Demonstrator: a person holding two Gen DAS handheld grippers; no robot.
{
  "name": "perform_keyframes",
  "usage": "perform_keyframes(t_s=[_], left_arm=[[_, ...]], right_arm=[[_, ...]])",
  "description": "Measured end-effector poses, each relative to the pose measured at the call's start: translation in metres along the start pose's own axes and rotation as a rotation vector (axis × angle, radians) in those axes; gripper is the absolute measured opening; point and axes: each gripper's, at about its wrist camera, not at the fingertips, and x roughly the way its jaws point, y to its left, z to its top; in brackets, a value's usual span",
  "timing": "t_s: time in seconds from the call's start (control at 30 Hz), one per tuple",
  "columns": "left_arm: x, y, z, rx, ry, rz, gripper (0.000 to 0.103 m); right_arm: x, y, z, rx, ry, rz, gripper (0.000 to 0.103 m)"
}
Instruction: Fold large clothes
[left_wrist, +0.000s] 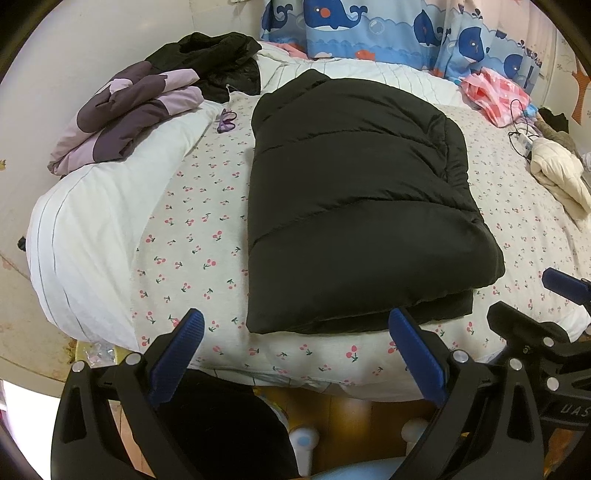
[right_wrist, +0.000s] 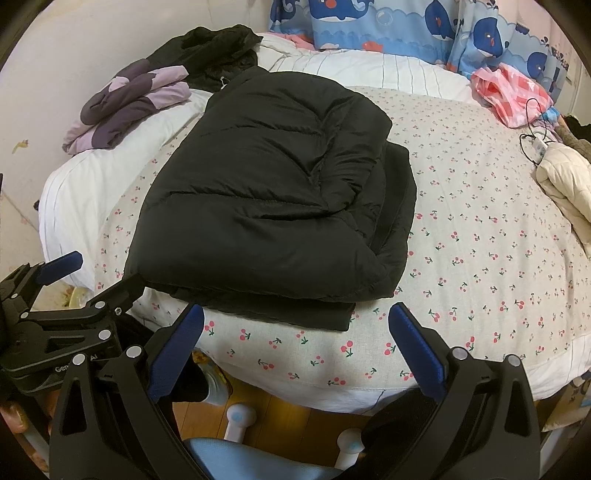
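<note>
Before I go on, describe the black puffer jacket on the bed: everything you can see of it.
The black puffer jacket is a quilted, slightly shiny padded garment with horizontal stitched channels. It lies folded into a thick rectangular bundle of stacked layers, its collar end toward the far side of the bed and its layered fold edges toward the cameras and along its right side. It rests flat on the cherry-print sheet. Neither the left tool nor the right tool touches it; both are open just short of its near edge.

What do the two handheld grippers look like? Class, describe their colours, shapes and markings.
Both the left gripper and the right gripper have matte black angular frames with silver rivets. Each finger carries a ribbed blue pad. White lettering on the bodies is only partly readable.
</note>
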Motion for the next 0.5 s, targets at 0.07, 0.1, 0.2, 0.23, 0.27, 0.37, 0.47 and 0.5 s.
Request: perform_keyframes(t_s=[0.07,0.1,0.2,0.23,0.27,0.37,0.47,0.5], left_arm=[[-0.0001,0.0002,0.0001,0.000,0.001,-0.001,0.096],[-0.0002,0.0000,0.0000,-0.001,0.001,-0.001,0.096],[-0.0003,-0.0005,-0.0001,-0.003,0.001,-0.003,0.096],[-0.0001,-0.0003,0.0000,-0.003,0.001,-0.004,0.096],[0.0000,-0.0004,0.0000,-0.004,0.001,-0.005,0.096],[0.0006,0.0001,0.0007,-0.006,0.001,-0.007,0.096],[0.0007,0.0007,0.0010,-0.005,0.001,-0.005,0.096],[0.0005,0.0003,0.0009,-0.005,0.001,-0.006,0.096]], right_arm=[[0.0013,-0.0012,-0.0003,-0.002,0.001,0.001,0.097],[0.0017,-0.0013,-0.0006,-0.002,0.002,0.002,0.097],[0.0021,-0.0012,-0.0004,-0.002,0.003,0.003,0.097],[0.0021,-0.0014,-0.0001,-0.003,0.003,0.003,0.097],[0.0023,-0.0013,-0.0003,-0.003,0.004,0.004,0.097],[0.0024,-0.0009,-0.0003,-0.003,0.004,0.003,0.097],[0.0028,-0.0003,-0.0007,-0.003,0.005,0.003,0.097],[0.0029,-0.0004,-0.0005,-0.004,0.004,0.003,0.097]])
